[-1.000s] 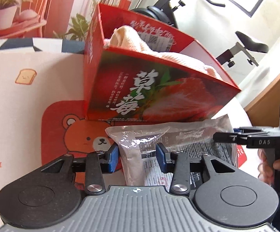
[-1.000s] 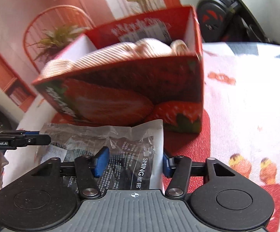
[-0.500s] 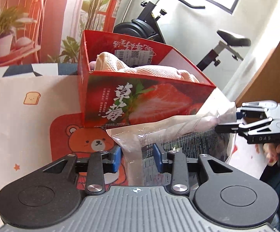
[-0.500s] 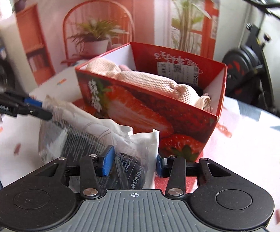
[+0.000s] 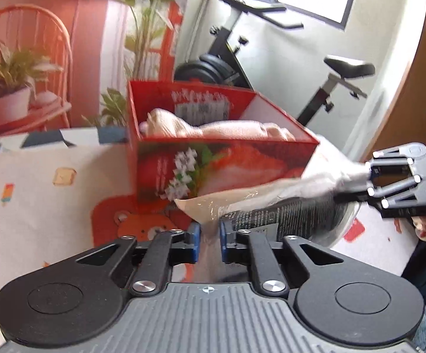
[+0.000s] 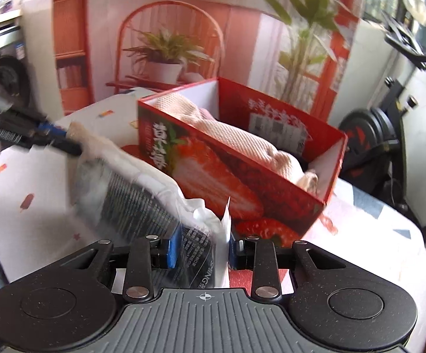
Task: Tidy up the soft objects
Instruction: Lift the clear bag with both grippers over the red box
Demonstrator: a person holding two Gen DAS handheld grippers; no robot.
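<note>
A clear plastic package [image 5: 283,206] with black print hangs in the air in front of the red strawberry box [image 5: 213,164]. My left gripper [image 5: 209,241] is shut on one end of it. My right gripper [image 6: 202,248] is shut on the other end [image 6: 142,194]. The right gripper also shows at the right of the left wrist view [image 5: 369,176], and the left gripper at the left of the right wrist view [image 6: 66,144]. The box [image 6: 230,173] holds a folded beige knit cloth [image 5: 230,126].
The box stands on a table covered by a white cartoon-print cloth [image 5: 36,194] with a red bear patch [image 5: 142,223]. An exercise bike [image 5: 324,88] and a wall poster of plants [image 6: 166,50] are behind. The table edge is at the right [image 6: 419,250].
Both grippers closed on the package and lifted it off the table. It now hangs stretched between them, higher against the box's front.
</note>
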